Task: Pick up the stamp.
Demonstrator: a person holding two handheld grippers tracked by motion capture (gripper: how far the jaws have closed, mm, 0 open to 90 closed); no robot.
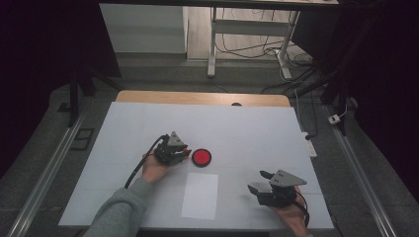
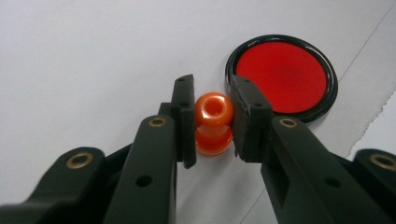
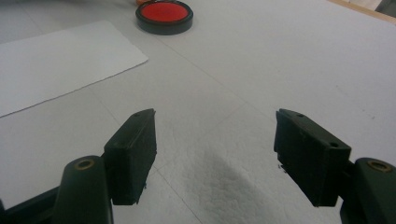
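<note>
The left tool (image 2: 212, 122) pinched a small orange stamp (image 2: 213, 122) between its 2 black jaws, both pads pressed against the narrow waist of the glossy, spool-shaped piece. The stamp stood upright on the white table (image 2: 84, 60), its round top with a small hole facing the camera. Just beside it, past the right-hand jaw in the left gripper view, lay a round red ink pad (image 2: 280, 77) in a black rim, flat on the table. In the high view the left tool (image 1: 185, 151) sat near the table's middle, held by a hand in a grey sleeve (image 1: 121, 210), with the ink pad (image 1: 201, 157) just to its right. A white sheet of paper (image 1: 200, 195) lay nearer the person. The right tool (image 1: 258, 181) rested well apart at the right, its jaws (image 3: 215, 158) spread wide with only bare table between them.
</note>
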